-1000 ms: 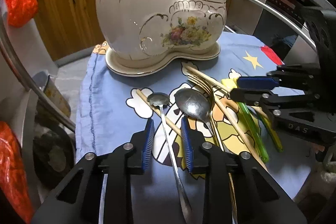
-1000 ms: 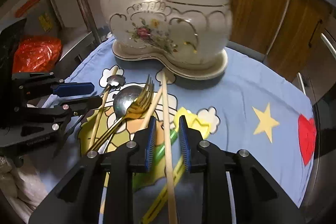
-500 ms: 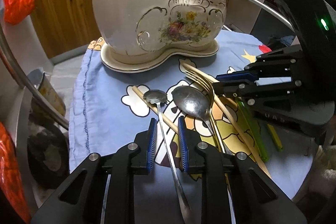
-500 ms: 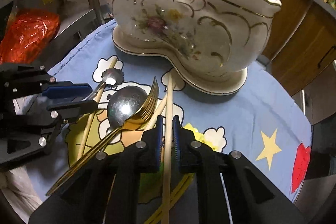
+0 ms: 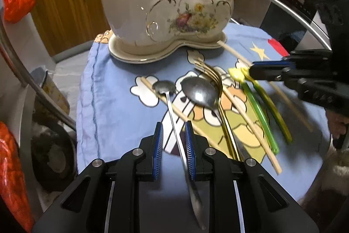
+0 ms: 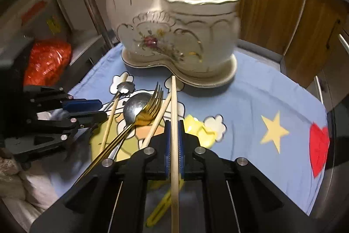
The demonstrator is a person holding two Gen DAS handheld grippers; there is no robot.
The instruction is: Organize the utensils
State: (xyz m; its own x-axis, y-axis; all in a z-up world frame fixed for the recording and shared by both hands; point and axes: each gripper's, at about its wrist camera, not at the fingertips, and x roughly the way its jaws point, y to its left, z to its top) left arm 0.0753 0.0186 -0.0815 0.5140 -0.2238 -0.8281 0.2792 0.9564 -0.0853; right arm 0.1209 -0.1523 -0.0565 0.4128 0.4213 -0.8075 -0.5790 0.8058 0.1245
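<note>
- On the left, our left gripper (image 5: 173, 152) straddles the small spoon (image 5: 164, 87) handle, jaws narrowly spread; we cannot tell if the pads grip it, so we should pinch firmly before lifting.
- In the middle, fork (image 6: 150, 108) and big spoon (image 6: 136, 105) lie on the blue cloth (image 6: 250, 102).
- On the right, our right gripper (image 6: 173, 145) pinches a chopstick (image 6: 173, 102); we should raise it steeply toward the ceramic holder (image 6: 196, 36), where one chopstick already stands.
</note>
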